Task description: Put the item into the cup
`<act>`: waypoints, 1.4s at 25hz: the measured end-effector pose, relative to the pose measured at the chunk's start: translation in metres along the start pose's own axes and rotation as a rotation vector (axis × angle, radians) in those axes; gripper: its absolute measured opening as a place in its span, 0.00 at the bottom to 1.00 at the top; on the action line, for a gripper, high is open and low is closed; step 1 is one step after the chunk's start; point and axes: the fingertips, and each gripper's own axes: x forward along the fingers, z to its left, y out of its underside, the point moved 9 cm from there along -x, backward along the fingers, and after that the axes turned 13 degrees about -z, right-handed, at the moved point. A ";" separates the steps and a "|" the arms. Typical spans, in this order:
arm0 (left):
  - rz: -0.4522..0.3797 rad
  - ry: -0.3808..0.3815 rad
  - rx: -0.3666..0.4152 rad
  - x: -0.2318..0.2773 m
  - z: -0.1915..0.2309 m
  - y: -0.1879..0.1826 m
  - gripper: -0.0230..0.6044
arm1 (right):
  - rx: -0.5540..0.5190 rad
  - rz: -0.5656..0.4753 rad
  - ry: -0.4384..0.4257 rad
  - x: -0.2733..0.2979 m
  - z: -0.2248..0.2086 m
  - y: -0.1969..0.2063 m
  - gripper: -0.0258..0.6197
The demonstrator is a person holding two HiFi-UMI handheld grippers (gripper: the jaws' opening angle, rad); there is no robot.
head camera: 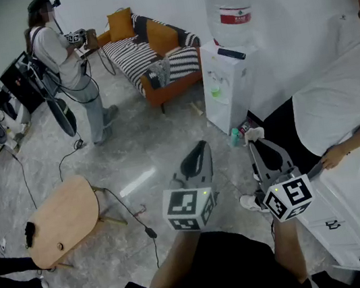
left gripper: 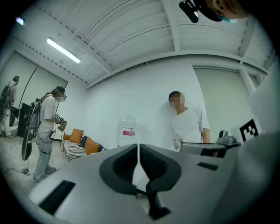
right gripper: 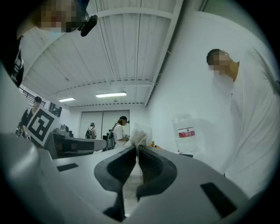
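Note:
My right gripper (head camera: pixel 253 142) is raised in front of me, shut on a crumpled white wad (head camera: pixel 255 134) that looks like tissue or cloth. In the right gripper view the wad (right gripper: pixel 140 134) sticks out past the closed jaw tips of that gripper (right gripper: pixel 138 151). My left gripper (head camera: pixel 197 146) is held up beside it, about a hand's width to the left. Its jaws are together with nothing between them, as the left gripper view (left gripper: pixel 138 151) confirms. No cup shows in any view.
A water dispenser (head camera: pixel 228 84) stands ahead by the wall. A person in a white shirt (head camera: pixel 344 105) leans on a white table (head camera: pixel 354 206) at my right. A round wooden table (head camera: pixel 63 221) and a floor cable lie left; a sofa (head camera: pixel 151 56) and another person (head camera: pixel 63 57) are farther back.

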 end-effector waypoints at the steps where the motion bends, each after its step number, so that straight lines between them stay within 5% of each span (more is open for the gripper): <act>1: 0.000 0.000 -0.001 0.000 -0.001 0.001 0.06 | -0.001 0.000 -0.002 -0.001 0.000 0.000 0.09; 22: -0.010 0.005 -0.009 0.031 0.010 0.010 0.06 | 0.003 -0.021 0.026 0.008 -0.029 0.003 0.09; 35: -0.010 0.049 -0.065 0.136 0.079 0.043 0.06 | -0.032 0.002 0.119 0.086 -0.084 0.037 0.09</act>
